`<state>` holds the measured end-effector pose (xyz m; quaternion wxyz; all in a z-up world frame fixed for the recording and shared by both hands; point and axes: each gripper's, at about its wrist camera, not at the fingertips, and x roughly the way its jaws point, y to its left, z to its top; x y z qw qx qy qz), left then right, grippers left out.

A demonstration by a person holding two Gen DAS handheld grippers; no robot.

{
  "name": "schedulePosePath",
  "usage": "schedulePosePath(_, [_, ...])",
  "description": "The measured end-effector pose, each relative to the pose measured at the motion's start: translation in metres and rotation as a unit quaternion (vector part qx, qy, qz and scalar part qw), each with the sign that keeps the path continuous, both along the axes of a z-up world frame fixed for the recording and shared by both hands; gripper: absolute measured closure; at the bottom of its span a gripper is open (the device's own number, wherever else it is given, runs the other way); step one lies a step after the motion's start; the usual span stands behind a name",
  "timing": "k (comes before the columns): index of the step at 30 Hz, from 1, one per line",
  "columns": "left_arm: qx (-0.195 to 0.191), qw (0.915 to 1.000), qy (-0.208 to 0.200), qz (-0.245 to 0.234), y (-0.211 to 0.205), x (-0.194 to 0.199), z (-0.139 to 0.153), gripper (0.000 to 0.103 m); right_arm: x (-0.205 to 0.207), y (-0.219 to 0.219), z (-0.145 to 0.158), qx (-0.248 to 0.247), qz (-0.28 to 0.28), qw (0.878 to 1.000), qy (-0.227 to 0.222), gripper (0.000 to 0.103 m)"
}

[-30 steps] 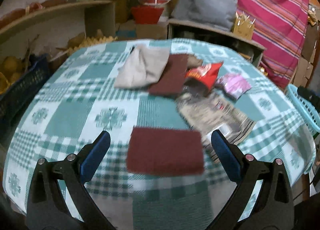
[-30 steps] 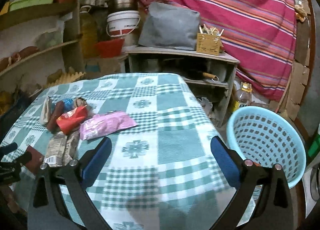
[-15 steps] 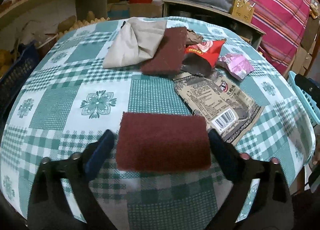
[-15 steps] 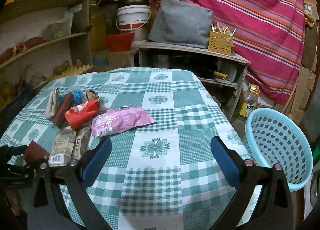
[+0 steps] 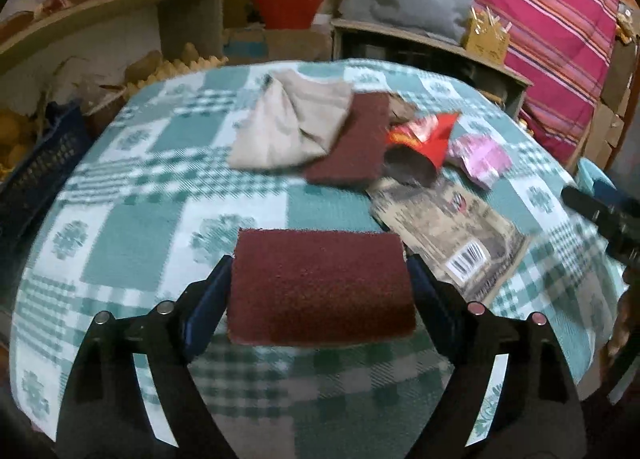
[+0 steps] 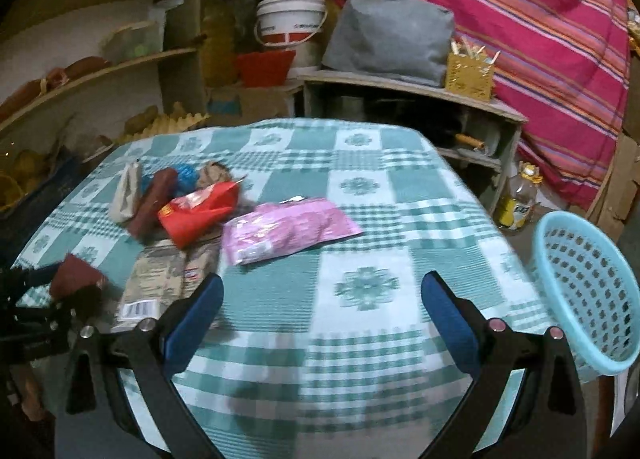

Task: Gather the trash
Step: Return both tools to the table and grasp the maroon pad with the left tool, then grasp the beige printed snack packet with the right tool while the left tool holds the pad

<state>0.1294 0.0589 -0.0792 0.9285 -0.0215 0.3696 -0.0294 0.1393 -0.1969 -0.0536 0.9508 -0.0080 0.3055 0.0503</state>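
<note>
Maroon scouring pad [image 5: 320, 285] clamped by left gripper [image 5: 320, 291] (widthwise); right gripper [image 6: 322, 307] gapes, nothing held

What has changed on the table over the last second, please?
The left hand-held gripper advanced and narrowed until its fingers flank the near maroon pad. The right hand-held gripper edged toward the pink wrapper, open. The wrappers, cloth and basket stayed put.
</note>
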Motion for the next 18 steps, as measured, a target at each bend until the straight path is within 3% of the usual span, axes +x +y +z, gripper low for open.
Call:
schedulePosePath(12, [0.011, 0.9957, -0.075, 0.053, 0.041, -0.006, 0.036, 0.02, 0.015, 0.056, -0.029, -0.016, 0.038, 0.997, 0.067, 0.009])
schedulePosePath(14, [0.006, 0.9954, -0.077, 0.057, 0.046, -0.006, 0.037, 0.02, 0.016, 0.062, -0.032, -0.024, 0.046, 0.996, 0.073, 0.016])
schedulePosePath(18, [0.003, 0.9949, -0.082, 0.06, 0.049, -0.007, 0.039, 0.02, 0.019, 0.075, -0.039, -0.034, 0.071, 0.992, 0.094, 0.044])
